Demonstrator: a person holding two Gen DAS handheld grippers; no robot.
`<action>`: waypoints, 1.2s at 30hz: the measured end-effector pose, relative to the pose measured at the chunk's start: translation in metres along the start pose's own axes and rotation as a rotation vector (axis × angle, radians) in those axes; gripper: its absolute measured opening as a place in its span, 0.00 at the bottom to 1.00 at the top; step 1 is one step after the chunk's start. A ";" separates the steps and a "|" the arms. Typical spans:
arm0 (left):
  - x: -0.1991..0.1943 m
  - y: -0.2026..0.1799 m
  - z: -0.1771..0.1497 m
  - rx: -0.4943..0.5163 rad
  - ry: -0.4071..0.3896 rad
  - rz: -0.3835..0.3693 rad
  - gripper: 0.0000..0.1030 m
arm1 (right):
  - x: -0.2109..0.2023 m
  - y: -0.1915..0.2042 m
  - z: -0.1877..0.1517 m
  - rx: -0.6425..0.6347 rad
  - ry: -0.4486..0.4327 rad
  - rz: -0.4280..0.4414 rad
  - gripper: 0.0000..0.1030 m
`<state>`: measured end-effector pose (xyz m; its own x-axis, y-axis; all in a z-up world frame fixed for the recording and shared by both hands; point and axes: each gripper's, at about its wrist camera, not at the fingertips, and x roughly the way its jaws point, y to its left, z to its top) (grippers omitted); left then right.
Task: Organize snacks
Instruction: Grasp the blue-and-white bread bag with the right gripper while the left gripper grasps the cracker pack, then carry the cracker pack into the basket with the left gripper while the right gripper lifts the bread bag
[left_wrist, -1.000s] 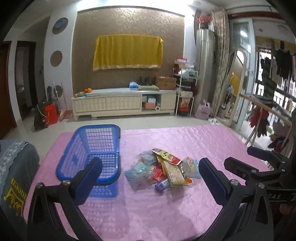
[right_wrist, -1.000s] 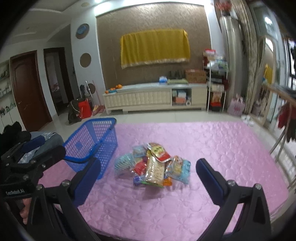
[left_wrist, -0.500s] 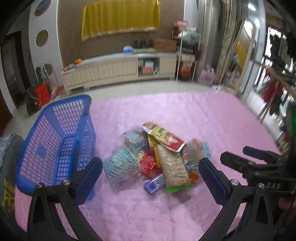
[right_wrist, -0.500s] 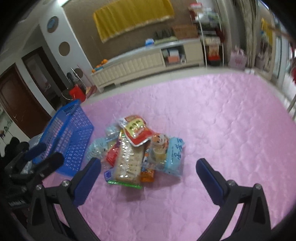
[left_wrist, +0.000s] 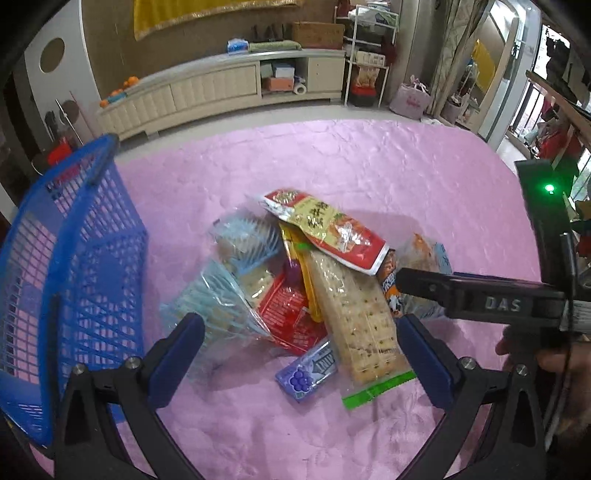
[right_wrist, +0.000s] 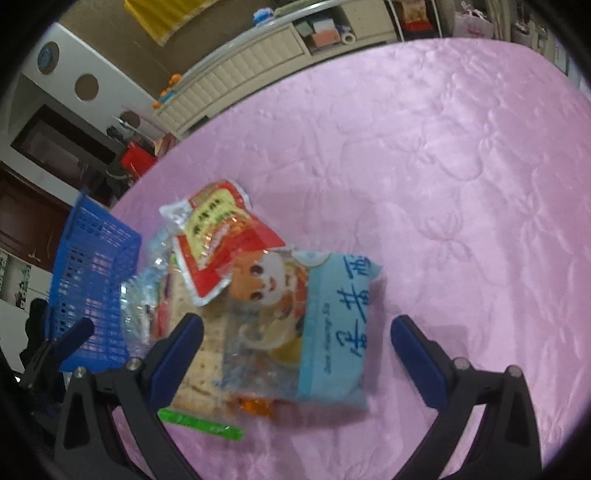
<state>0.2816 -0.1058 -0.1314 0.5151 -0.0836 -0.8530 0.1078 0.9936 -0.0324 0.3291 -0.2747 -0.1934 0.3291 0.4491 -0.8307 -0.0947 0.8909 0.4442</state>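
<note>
A pile of snack packets lies on the pink cloth (left_wrist: 369, 177). In the left wrist view I see a red and yellow packet (left_wrist: 325, 229) on top, a long cracker pack (left_wrist: 354, 317), pale blue wafer bags (left_wrist: 221, 295) and a small purple grape candy box (left_wrist: 306, 373). My left gripper (left_wrist: 299, 362) is open just above the pile's near edge. In the right wrist view my right gripper (right_wrist: 295, 358) is open around a light blue packet with a cartoon face (right_wrist: 306, 332), not touching it. A blue mesh basket (left_wrist: 66, 280) stands left of the pile; it also shows in the right wrist view (right_wrist: 92, 280).
The right gripper's black body (left_wrist: 480, 299) reaches over the pile's right side in the left wrist view. A white low cabinet (left_wrist: 221, 88) and shelves stand across the floor behind the table. The pink cloth (right_wrist: 461, 166) stretches far to the right.
Both grippers have moved down and forward towards the pile, which now fills the views. Both remain open. The snacks and basket have not moved.
</note>
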 end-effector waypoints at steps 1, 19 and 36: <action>0.002 0.000 0.000 -0.006 0.004 -0.007 1.00 | -0.002 0.002 0.001 -0.012 -0.013 -0.004 0.96; 0.012 -0.049 0.003 0.095 0.078 0.070 1.00 | -0.034 -0.039 -0.011 -0.029 -0.079 -0.022 0.69; 0.064 -0.082 0.008 0.150 0.204 0.241 0.79 | -0.039 -0.029 -0.006 -0.051 -0.064 -0.011 0.69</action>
<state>0.3127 -0.1929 -0.1788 0.3619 0.1836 -0.9139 0.1352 0.9597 0.2464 0.3135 -0.3175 -0.1762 0.3901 0.4351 -0.8115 -0.1382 0.8990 0.4156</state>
